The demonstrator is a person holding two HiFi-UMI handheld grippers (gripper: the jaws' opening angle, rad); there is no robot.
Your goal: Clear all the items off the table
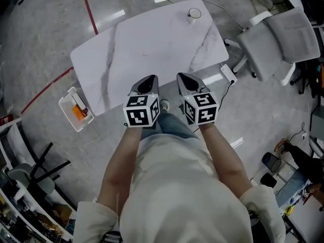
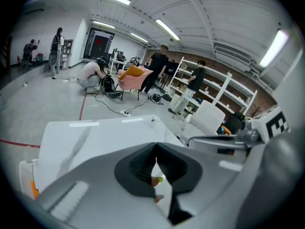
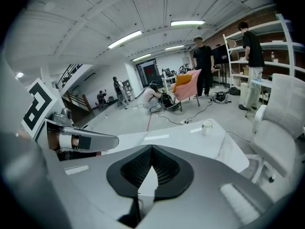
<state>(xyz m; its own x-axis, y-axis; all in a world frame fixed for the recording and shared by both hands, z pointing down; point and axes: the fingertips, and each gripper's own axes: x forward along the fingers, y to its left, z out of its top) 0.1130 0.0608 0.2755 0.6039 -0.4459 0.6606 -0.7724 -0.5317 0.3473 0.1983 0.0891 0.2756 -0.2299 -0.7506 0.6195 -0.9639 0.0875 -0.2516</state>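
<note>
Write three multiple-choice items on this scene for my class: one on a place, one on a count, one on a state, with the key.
1. Where does the cup stand on the table?
A. near its far right corner
B. in the middle
C. at the near left edge

2. How many things stand on the table?
A. one
B. three
C. five

3. How are the left gripper and the right gripper?
A. both open
B. both shut and empty
C. both shut on a cup

Key:
1 A: the head view shows the cup by the far right corner.
2 A: only the cup stands on the tabletop.
3 B: each gripper view shows its jaws together with nothing between them.
</note>
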